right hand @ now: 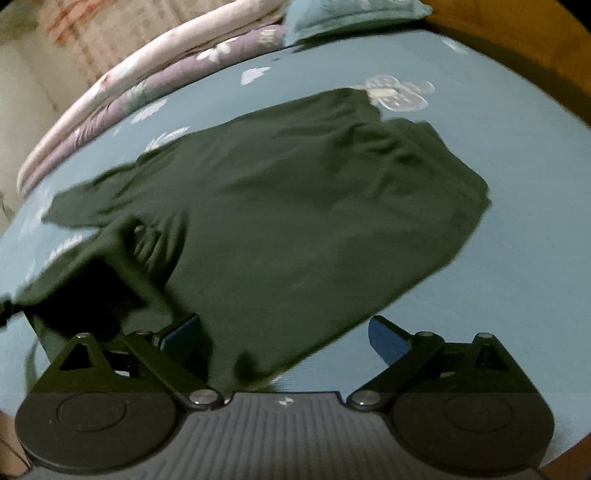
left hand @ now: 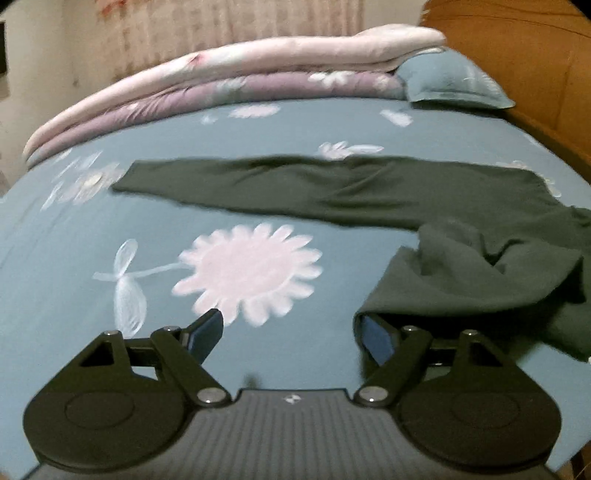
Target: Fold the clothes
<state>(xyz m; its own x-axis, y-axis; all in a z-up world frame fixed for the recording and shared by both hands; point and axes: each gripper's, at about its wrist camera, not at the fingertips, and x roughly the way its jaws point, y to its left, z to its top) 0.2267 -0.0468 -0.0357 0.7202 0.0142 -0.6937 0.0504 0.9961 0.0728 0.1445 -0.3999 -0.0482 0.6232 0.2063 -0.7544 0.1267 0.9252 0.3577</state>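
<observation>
While both cameras look down over it, the bed (left hand: pixel 92 229) fills nearly every part of the views, covered by a blue-grey sheet (right hand: pixel 517 258) printed with pale flowers, one large pink-white bloom (left hand: pixel 247 273) lying close in front of the left hand-held gripper (left hand: pixel 291 336). Along the far edge a folded quilt (left hand: pixel 221 70), pink over mauve, is stacked beside a blue-grey pillow (left hand: pixel 454 81), and behind these stand a wooden headboard (left hand: pixel 517 40) and a pale curtain (left hand: pixel 221 22). On the sheet lies a dark green garment (right hand: pixel 295 206), spread mostly flat with soft wrinkles; in the left view one long part stretches across the bed while a nearer part is bunched and lifted at the right. The left hand-held gripper stands wide, its right blue pad right at the garment's near edge, which drapes over the fingertip; its left pad is over bare sheet. The right hand-held gripper (right hand: pixel 284 339) is also spread wide, with the garment's near hem lying between the fingers and over the left one, neither pad visibly pressing it. Both views are blurred.
</observation>
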